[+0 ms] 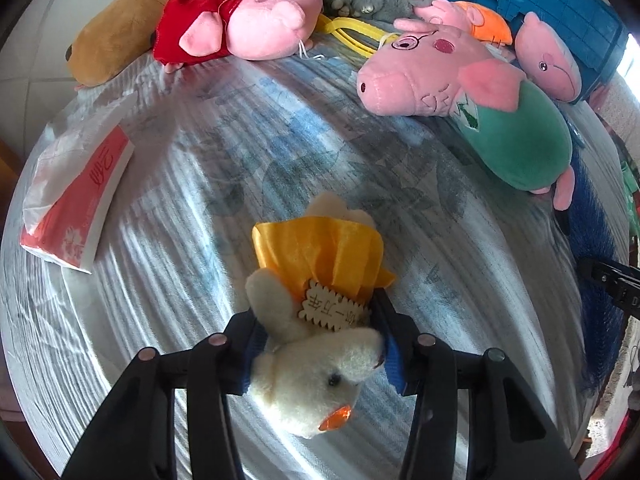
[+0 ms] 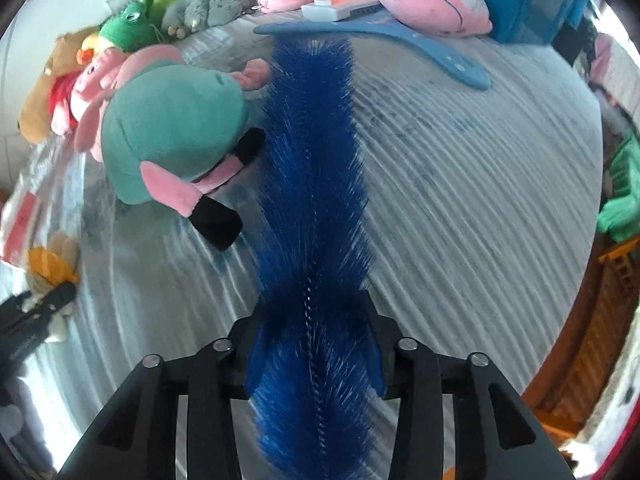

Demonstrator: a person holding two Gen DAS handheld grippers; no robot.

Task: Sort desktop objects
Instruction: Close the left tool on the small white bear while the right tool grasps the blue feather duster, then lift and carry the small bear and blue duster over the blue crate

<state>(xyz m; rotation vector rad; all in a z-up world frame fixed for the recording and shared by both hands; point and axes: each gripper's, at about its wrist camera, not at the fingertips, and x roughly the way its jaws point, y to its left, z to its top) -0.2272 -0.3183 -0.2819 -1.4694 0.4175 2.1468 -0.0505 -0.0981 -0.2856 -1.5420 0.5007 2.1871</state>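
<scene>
Left tongs (image 1: pixel 316 344): you have them clamped on the small cream duck toy (image 1: pixel 312 376), the blue pads pressing its neck from both sides, head toward the camera, yellow cape (image 1: pixel 320 256) and wooden tag (image 1: pixel 334 310) pointing away over the striped cloth (image 1: pixel 200 184). Right tongs (image 2: pixel 314 344): clamped across the blue bristle brush (image 2: pixel 312 168), which runs straight away from the pads toward the light-blue hanger (image 2: pixel 460 62).

Risks, judged from this view:

1. The duck is gripped on soft plush near the neck. If you lift fast, the heavier body could swing or slide out of the pads.
2. The brush is held at 1 end only, on springy bristles around a twisted wire core. The long free end may sag or pivot, and the grip may slip along the bristles.
3. Just left of the brush lies the green-bodied pig toy (image 2: pixel 172 136), its black foot (image 2: pixel 216 220) close beside the bristles. A sideways sweep could drag or roll it.
4. Beyond the brush tip, a white charger (image 2: pixel 340 10) rests on the hanger. Pushing forward could knock both.
5. The 2 tongs work near each other, so crossing paths risks a clash.
</scene>
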